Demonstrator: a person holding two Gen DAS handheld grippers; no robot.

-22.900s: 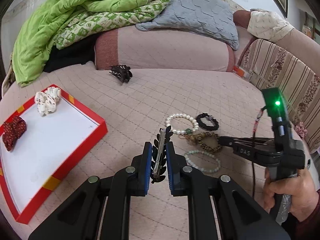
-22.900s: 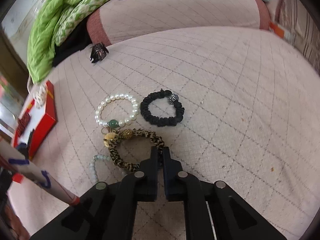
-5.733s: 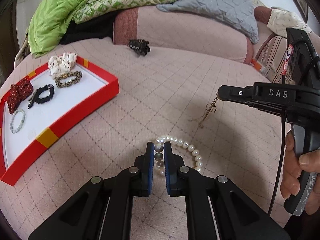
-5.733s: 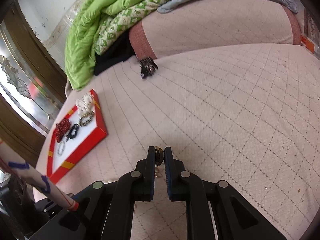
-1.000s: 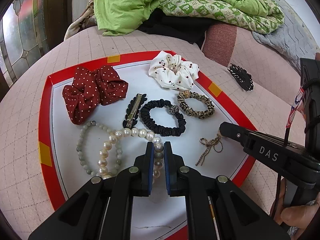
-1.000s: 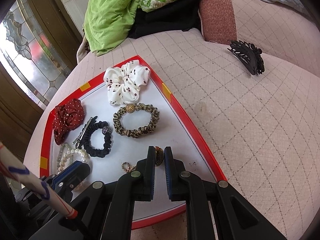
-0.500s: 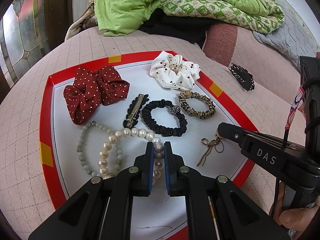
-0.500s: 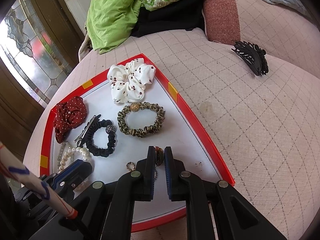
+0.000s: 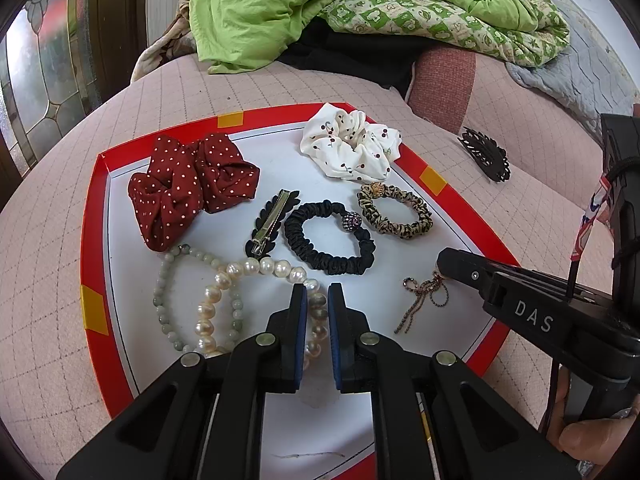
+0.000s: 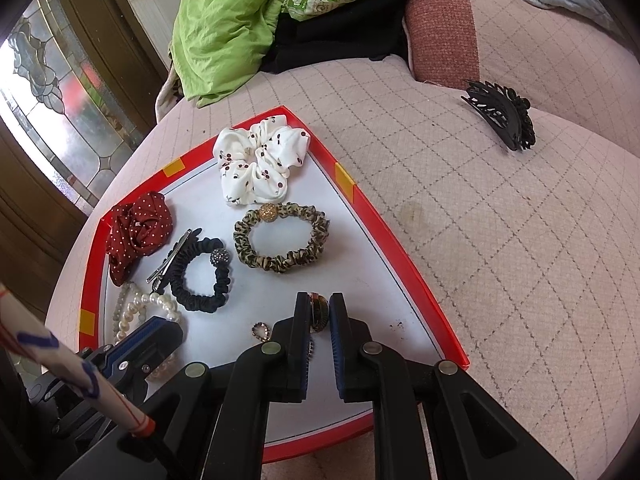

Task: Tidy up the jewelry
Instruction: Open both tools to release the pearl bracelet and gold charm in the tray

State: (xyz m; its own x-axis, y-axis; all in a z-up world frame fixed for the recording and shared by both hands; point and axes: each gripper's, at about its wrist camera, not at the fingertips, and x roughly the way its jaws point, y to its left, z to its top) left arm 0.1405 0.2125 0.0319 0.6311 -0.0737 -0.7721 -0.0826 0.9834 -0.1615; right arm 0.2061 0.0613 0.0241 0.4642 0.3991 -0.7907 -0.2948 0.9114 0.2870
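- Left wrist view: the left gripper [image 9: 318, 304] has its jaws nearly closed, pinching one pearl of the pearl bracelet [image 9: 256, 267]. The rest of the loop now lies flat on the white floor of the red tray [image 9: 94, 240], overlapping the green bead bracelet [image 9: 162, 312].
- A few seconds ago that bracelet was being gripped out on the quilted cushion [image 10: 520, 240]. It has since been carried across, and in the last second it has barely shifted, so the carry looks finished.
- Right wrist view: the right gripper [image 10: 319, 312] also has its jaws close together, nipping the gold end of the chain charm [image 10: 319, 311]. Seen from the left camera, the charm's bow and tails [image 9: 424, 300] rest on the tray floor just beside the black scrunchie [image 9: 332, 264]. It was lifted off the cushion moments back and now appears set down rather than dangling.
- Judgement: both pieces are in place but not released. Spreading each pair of jaws and lifting straight up seems to be all that remains for them.
- Further out, the leaf hair clip [image 9: 272, 224] and leopard scrunchie [image 9: 400, 228] are already in the tray.
- Only the black claw clip [image 10: 502, 116] sits outside, well apart on the cushion, and is probably the last item to fetch.
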